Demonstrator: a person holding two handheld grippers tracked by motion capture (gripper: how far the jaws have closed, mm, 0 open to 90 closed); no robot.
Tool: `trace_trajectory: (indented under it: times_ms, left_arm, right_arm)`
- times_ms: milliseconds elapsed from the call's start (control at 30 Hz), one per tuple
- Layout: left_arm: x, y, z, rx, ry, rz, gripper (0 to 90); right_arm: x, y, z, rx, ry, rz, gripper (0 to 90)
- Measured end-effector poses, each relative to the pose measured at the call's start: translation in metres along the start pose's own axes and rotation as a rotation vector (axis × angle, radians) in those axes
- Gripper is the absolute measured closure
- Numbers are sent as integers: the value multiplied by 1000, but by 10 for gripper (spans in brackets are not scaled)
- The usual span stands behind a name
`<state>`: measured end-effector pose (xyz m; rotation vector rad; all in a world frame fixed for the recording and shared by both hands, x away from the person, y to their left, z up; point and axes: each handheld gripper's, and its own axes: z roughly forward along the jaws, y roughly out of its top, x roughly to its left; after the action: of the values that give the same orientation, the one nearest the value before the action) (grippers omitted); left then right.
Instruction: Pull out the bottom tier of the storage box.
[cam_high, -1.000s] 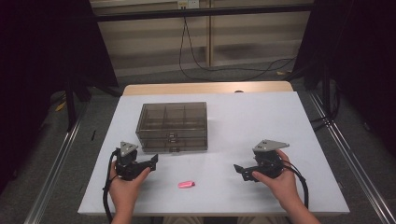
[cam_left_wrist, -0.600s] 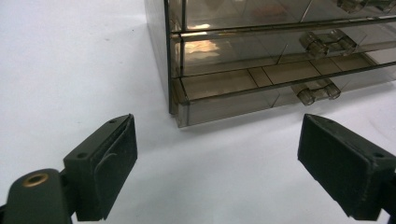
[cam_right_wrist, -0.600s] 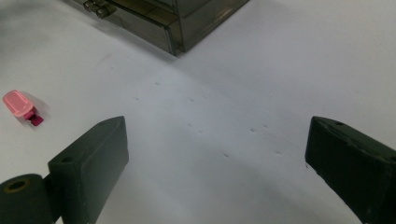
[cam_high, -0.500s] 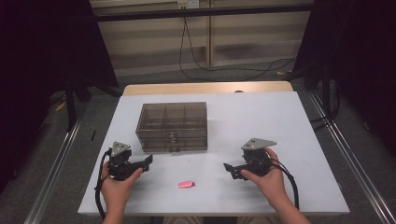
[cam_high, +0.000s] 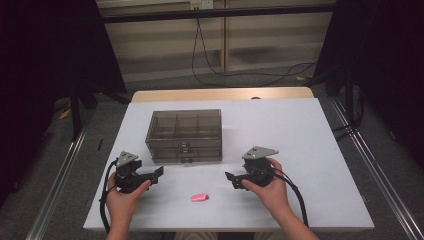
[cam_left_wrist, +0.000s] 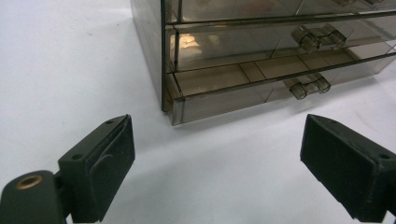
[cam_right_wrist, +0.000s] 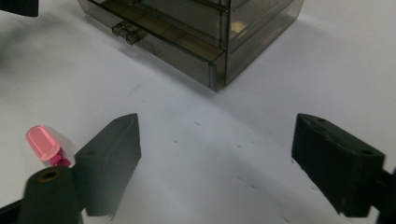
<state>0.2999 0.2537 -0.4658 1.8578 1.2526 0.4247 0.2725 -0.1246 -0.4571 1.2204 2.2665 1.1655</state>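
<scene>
My right tongs have just been narrowing a little, yet they stand released with nothing between the jaws. The small pink piece, perhaps a clip, lies on the white table just outside their left jaw, apart from it. My left tongs gape wide and bare, facing the smoky drawer box close ahead.

Glossy smoked-plastic drawer box; matt table
</scene>
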Motion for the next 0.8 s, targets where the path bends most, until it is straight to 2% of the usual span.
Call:
trace_trajectory:
  times_ms: [167,233,433,667,800]
  left_arm:
    - [2,2,3,-8,-13,10,154]
    - [2,1,5,-3,-6,9,175]
    - [2,2,8,-10,-16,22,250]
    - [3,3,12,-1,-21,38,335]
    - [3,3,15,0,-17,31,356]
  right_arm:
    - [5,1,10,-16,-3,2,284]
    - [5,1,13,-13,-9,-6,313]
    - [5,1,21,-30,9,19,427]
    - [4,2,28,-37,-4,-1,524]
    - [4,3,33,-35,-4,-6,573]
